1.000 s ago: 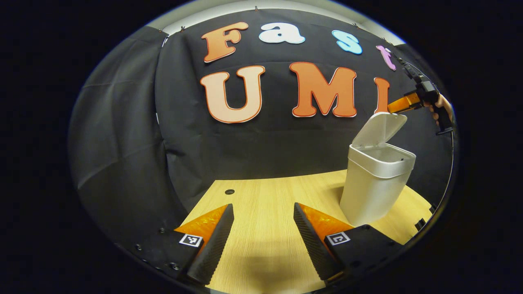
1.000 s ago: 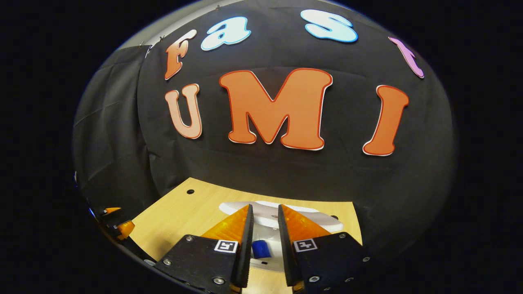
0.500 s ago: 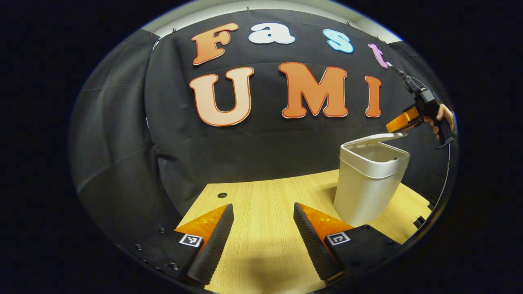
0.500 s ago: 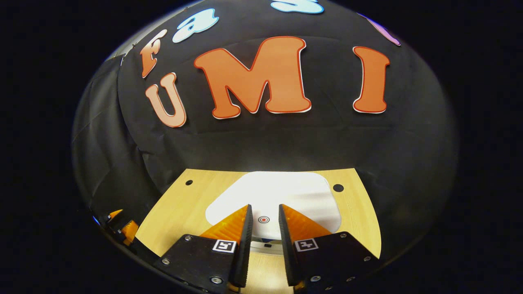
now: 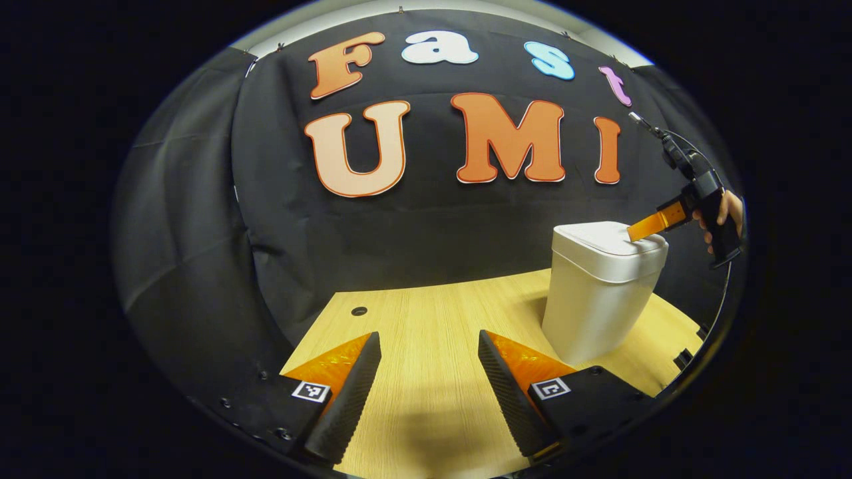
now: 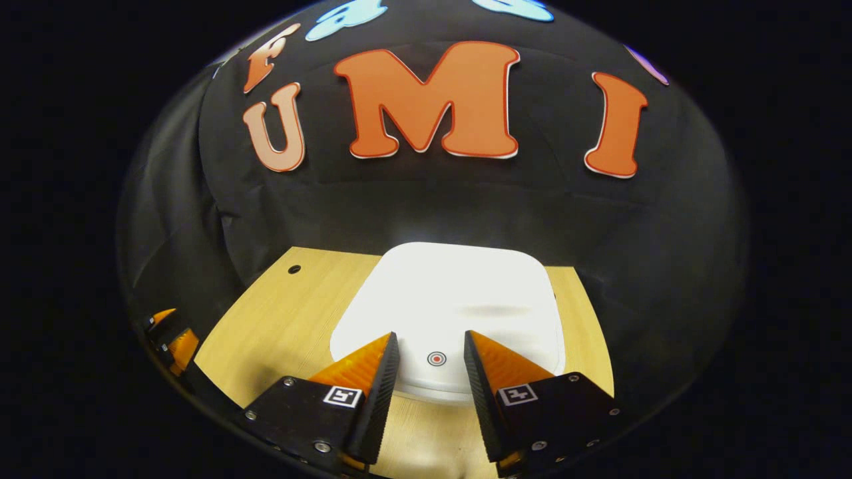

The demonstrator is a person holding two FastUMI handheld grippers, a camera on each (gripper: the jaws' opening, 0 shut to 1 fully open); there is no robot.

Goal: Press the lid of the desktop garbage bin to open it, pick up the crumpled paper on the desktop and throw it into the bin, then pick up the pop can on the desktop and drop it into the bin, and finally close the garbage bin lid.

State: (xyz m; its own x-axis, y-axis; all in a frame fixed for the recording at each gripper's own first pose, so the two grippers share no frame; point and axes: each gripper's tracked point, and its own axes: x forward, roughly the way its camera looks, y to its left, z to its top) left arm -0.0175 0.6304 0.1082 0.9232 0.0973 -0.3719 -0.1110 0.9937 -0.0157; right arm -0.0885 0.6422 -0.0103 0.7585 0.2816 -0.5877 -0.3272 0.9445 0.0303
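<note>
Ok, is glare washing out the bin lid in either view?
Right gripper view: the lid is blown out white, though its target mark stays sharp between the right gripper fingers. Left gripper view: evenly lit bin, but fisheye bends the table edge.

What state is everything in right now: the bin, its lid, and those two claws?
Bin: upright on the table.
Lid: down, flat on the bin.
Right claw: partly open, tips at the lid's front edge, gripping nothing.
Left claw: wide open, empty, above the table.
</note>
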